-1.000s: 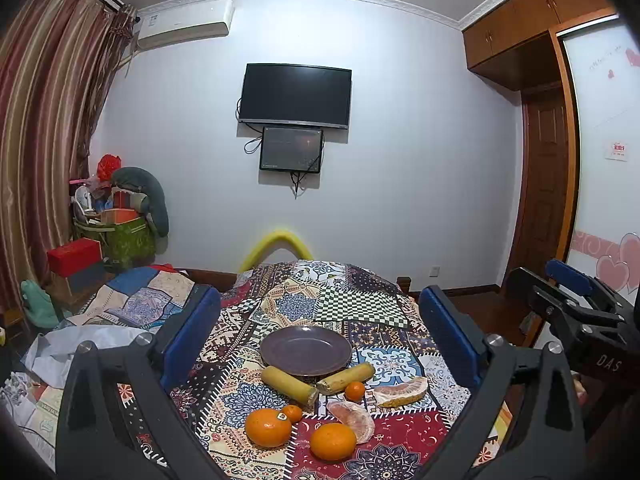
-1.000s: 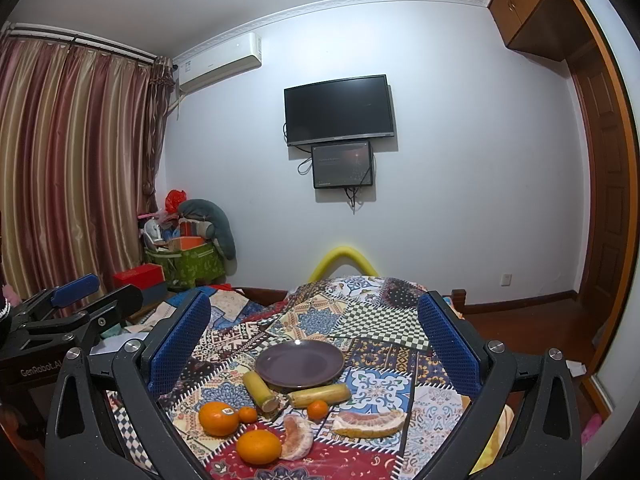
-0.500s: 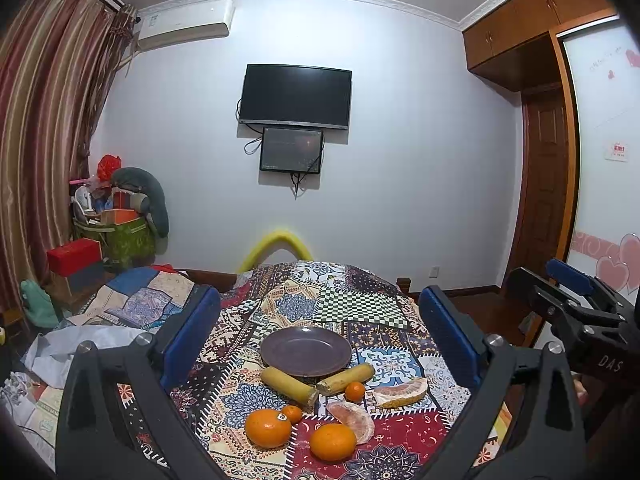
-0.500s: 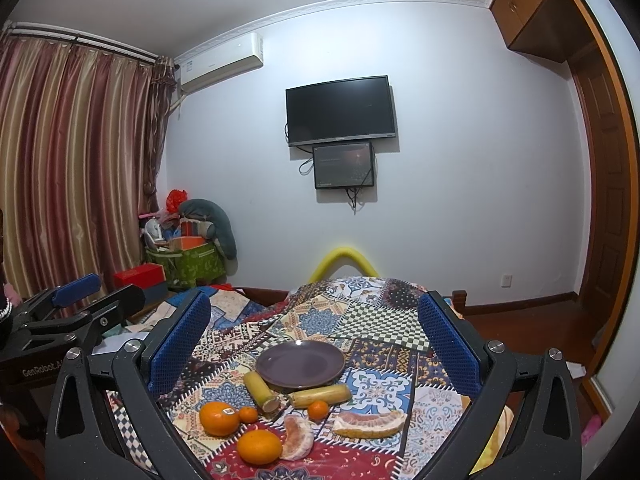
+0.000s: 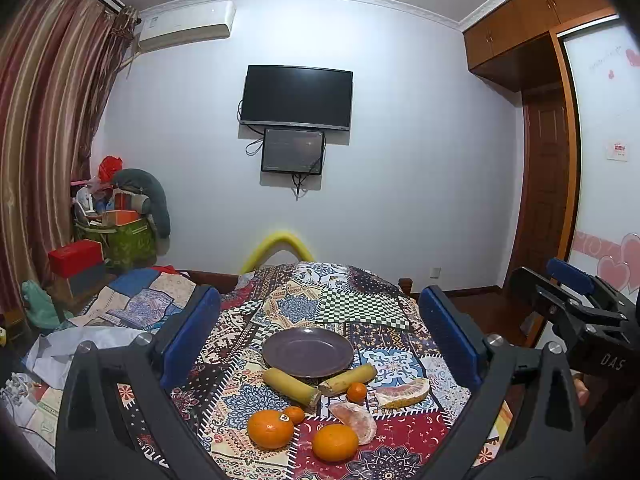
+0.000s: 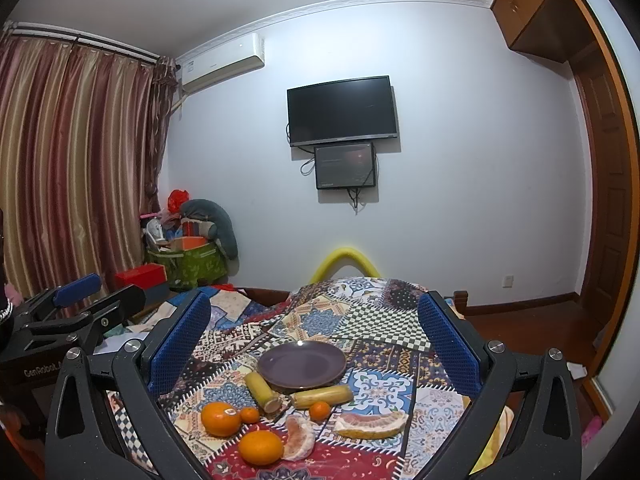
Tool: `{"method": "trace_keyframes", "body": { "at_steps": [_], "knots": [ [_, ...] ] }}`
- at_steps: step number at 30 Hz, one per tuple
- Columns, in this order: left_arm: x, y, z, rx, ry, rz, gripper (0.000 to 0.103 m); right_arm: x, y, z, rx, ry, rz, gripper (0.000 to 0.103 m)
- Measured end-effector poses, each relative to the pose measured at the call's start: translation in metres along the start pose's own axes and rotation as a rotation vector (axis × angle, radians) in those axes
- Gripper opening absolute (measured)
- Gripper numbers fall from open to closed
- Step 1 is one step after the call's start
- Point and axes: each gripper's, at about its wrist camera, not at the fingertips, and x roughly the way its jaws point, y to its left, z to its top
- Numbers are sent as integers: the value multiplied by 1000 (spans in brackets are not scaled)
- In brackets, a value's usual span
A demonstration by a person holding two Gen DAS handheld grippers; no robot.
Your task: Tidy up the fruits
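Observation:
An empty purple plate [image 5: 308,351] [image 6: 302,363] sits on a patchwork-covered table [image 5: 352,308]. In front of it lie two banana pieces [image 5: 290,386] [image 5: 347,379], two large oranges [image 5: 270,428] [image 5: 335,441], two small tangerines [image 5: 295,414] [image 5: 356,392] and two peeled pomelo segments [image 5: 404,389] [image 5: 355,420]. My left gripper [image 5: 320,336] is open and empty, held above and short of the fruit. My right gripper [image 6: 314,340] is open and empty, likewise above the near edge. Each gripper shows in the other's view, the right one [image 5: 576,312] and the left one [image 6: 76,312].
A bed with patchwork covers [image 5: 132,304] lies left of the table. Boxes and a green bag [image 5: 120,236] stand in the left corner by the curtain [image 5: 36,152]. A yellow foam arch [image 5: 280,244] stands behind the table. A wooden door [image 5: 544,184] is at the right.

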Motion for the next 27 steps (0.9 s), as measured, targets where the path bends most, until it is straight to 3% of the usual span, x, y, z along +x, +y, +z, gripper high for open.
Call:
{"method": "trace_keyframes", "body": {
  "at_steps": [10,20,22,27],
  "knots": [
    [12,5,-7,-3,34,13,101,12,0,-10,-14,52,-5,103],
    [49,27,-39,13,164,86,98,52,-5,-45,-33,220,-14,103],
    [58,33,-47,10,197,95,95,59,-7,-51,-32,254,-12,100],
    [79,49,-71,-16,297,91,84,79,-6,-70,-27,366,23,80]
  ]
}}
